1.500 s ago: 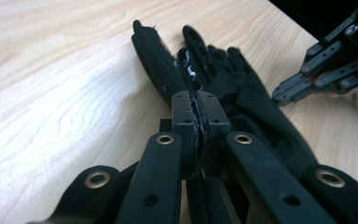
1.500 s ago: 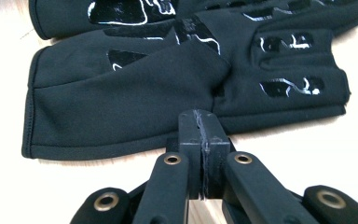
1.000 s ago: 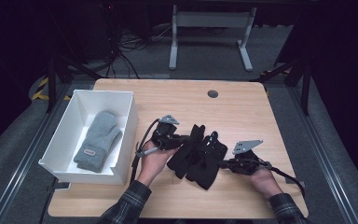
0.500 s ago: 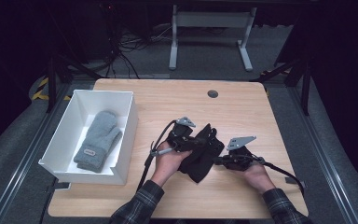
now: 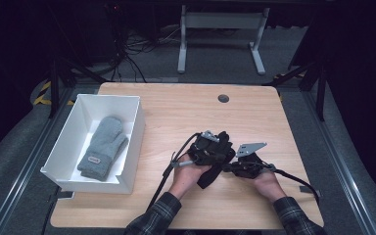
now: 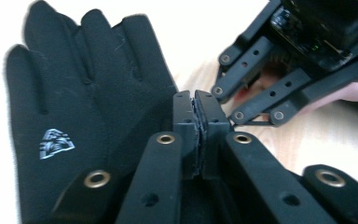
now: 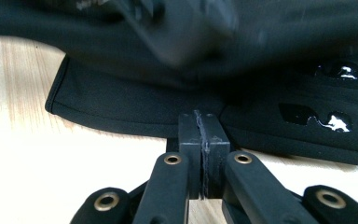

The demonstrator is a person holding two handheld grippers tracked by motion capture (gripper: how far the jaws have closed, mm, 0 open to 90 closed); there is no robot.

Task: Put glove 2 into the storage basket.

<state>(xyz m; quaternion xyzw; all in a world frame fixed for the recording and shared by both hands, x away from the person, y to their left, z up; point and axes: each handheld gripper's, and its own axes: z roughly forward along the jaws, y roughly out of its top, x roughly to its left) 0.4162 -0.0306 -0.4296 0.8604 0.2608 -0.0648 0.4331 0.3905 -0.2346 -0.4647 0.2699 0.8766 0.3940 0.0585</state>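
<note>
Together, both grippers pinched one black glove.
Left gripper clamped it at nine o'clock; right gripper at twelve.

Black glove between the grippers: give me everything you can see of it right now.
The black glove looks like soft fleece, with a small white emblem on its back and its fingers spread flat in the left gripper view. It lies bunched on the wooden table, near the front edge, right of the white bin. The left gripper and the right gripper both have their jaws pressed together on its fabric. A smooth cuff edge and glossy patches show in the right gripper view.
</note>
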